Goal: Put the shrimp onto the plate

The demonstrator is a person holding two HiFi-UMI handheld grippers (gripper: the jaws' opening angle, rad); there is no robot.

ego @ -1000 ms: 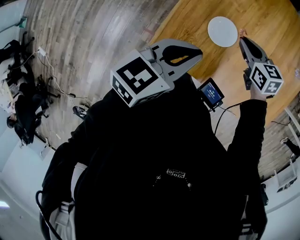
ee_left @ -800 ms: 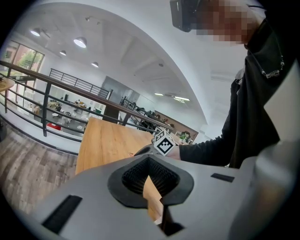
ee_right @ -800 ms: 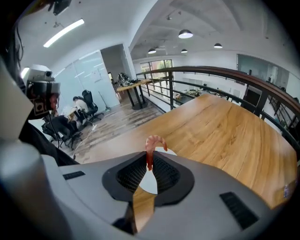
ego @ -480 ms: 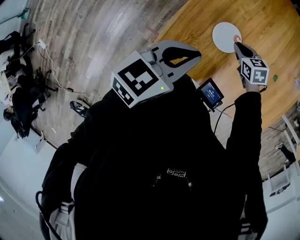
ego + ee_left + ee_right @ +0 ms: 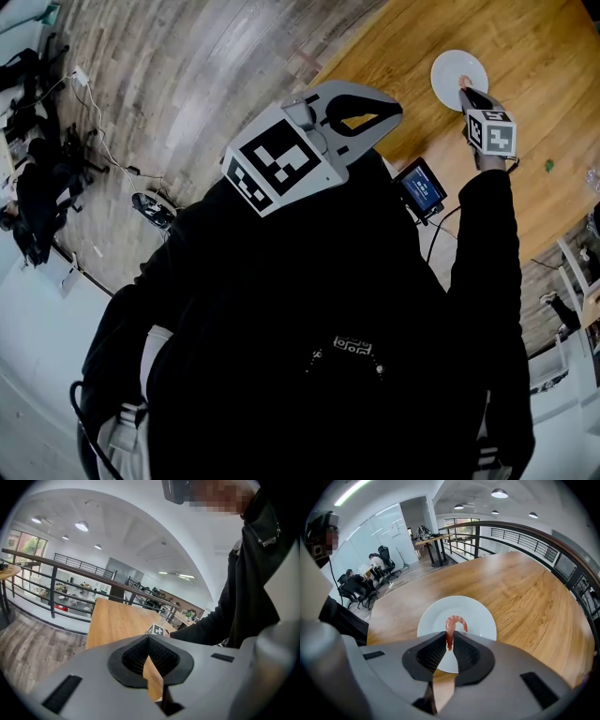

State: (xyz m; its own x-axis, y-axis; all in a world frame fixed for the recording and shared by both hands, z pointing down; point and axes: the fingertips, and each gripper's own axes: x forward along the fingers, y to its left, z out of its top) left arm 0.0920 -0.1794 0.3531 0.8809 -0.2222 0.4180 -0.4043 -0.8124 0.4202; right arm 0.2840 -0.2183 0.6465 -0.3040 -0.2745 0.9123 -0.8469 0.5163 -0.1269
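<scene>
The right tongs point(image 5: 450, 640) are clenched on the shrimp point(image 5: 453, 626), with their black ribbed pads pinching its darker red end right at the tips. The shrimp is smooth, glossy and pink-orange, and bent like a hook. Its long axis runs straight out ahead of the tongs, along the line of the jaws. The free end then curls over and back down toward the tongs' right.

The shrimp hangs over the plate point(image 5: 480, 616), which lies directly ahead of and below the tips. Whether the shrimp touches the plate I cannot tell. The plate is round, plain white and smooth, and lies flat on the tabletop point(image 5: 525, 583). The tabletop is a broad slab of warm wood with long grain and a curved edge.

Seen from above, these tongs point steeply down. The marker cube point(image 5: 494, 133) of black and white squares sits behind the jaws, toward the black sleeve point(image 5: 483, 244) of the arm that holds them.

The left tongs point(image 5: 149, 641) are clenched with nothing in them. The two grey shells meet at the tips, and only a wedge of wood shows through the gap behind the pads. They are held up near the person's chest, well apart from the plate and the right tongs. On the left tongs' side, beyond the tabletop's edge, the floor point(image 5: 187, 84) is grey-brown planks.
</scene>
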